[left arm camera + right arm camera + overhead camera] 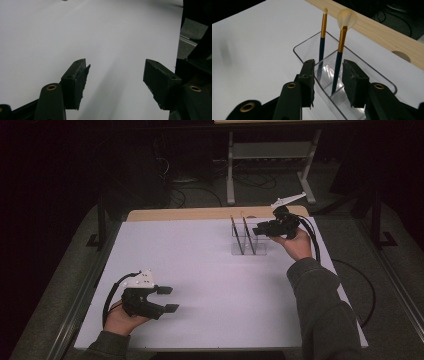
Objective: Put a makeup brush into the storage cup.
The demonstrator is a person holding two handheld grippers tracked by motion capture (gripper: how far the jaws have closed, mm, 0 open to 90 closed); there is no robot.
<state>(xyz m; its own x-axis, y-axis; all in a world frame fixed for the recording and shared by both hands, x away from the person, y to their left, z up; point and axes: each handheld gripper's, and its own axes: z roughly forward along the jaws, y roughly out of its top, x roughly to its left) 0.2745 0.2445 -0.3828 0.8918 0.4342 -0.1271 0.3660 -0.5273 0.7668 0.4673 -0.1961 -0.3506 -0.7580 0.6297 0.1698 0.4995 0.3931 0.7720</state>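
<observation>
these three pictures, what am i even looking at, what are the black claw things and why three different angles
They show one moment from three cameras. The high view looks down on a white table top. A person sits at the near edge and holds a hand tool in each hand: a two-jaw gripper.

The left gripper rests near the front left of the table, jaws open with nothing between them. The left gripper view is shot by a camera riding on it, so you see its two black jaws over bare white surface.

The right gripper is at the far right, by a clear plastic organizer. Its own camera shows two makeup brushes standing there in separate compartments: a thin pointed brush and a fan brush. The fan brush's handle stands in the gap between the jaws, which do not press on it.
</observation>
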